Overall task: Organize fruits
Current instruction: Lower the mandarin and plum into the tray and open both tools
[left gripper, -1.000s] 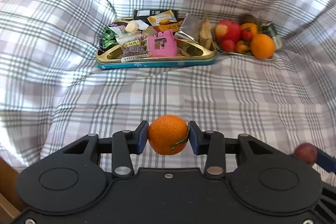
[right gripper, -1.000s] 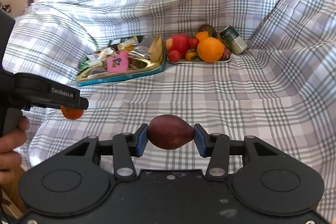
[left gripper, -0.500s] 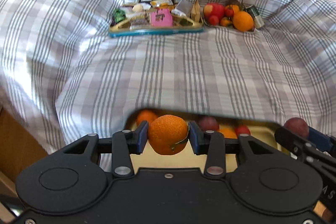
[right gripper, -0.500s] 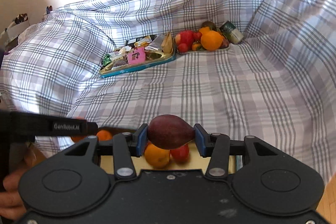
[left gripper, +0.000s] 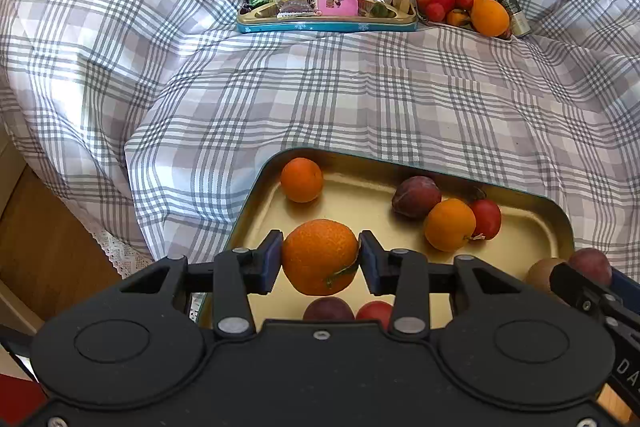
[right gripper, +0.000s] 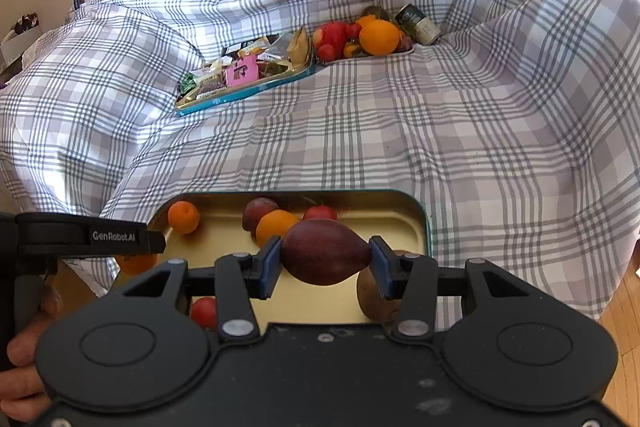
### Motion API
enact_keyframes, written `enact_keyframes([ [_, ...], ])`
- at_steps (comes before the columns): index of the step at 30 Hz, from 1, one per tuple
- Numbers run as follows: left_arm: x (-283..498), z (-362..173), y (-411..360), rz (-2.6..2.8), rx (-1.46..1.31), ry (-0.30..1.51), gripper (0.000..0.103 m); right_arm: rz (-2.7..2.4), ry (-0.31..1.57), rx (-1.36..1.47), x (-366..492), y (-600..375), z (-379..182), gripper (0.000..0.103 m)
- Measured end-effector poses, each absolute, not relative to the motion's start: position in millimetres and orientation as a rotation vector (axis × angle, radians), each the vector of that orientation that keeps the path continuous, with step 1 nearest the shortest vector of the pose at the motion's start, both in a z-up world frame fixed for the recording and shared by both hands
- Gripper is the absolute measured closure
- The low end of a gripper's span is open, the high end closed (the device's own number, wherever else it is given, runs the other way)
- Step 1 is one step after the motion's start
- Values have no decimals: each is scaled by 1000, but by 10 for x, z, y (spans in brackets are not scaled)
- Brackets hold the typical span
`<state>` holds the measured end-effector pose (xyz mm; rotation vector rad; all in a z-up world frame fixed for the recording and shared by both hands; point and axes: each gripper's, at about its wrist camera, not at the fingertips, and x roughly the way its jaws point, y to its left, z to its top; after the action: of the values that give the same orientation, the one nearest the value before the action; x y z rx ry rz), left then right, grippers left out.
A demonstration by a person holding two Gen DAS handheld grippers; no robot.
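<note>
Orange skin fills the gap of the left gripper (left gripper: 320,263): its blue pads clamp a mandarin (left gripper: 320,257) from both sides, and the fruit hangs above the near left part of the gold tray (left gripper: 532,227). The right gripper (right gripper: 325,263) is clenched on a dark red plum (right gripper: 325,257) in the same way, above the near right part of this tray. Under the grippers, near the tray's front edge, some fruits already lie: a red one (right gripper: 204,311) on the left and a brown kiwi (right gripper: 376,301) by the right wall. Toward the tray's far edge rests a small orange (left gripper: 301,179) in the left corner, and a group of a plum (left gripper: 416,197), an orange (left gripper: 450,225) and a red fruit (left gripper: 487,219) touch each other. The tray sits on a checked blanket (left gripper: 360,99). At the blanket's far side are a tin of snacks (left gripper: 326,21) and, just beside it on the right, a plate of fruit (left gripper: 464,7) with a can (left gripper: 514,13). I think the risk is at the release: the tray lies on soft, uneven cloth, so a round fruit dropped from height may roll, knock the others, or jump over the low wall. The two grippers are also close together and could bump if both go down at once.
</note>
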<state>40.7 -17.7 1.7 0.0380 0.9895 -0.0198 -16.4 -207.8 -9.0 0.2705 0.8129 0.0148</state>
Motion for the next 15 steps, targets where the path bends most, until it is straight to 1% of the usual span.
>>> enact_keyframes([
  [8,361,41,-203,-35,40,966,54,27,815,262,-144,-2049,-82,53],
  [15,336,9,-202,-40,34,987,54,46,790,245,-140,-1993,-19,53],
])
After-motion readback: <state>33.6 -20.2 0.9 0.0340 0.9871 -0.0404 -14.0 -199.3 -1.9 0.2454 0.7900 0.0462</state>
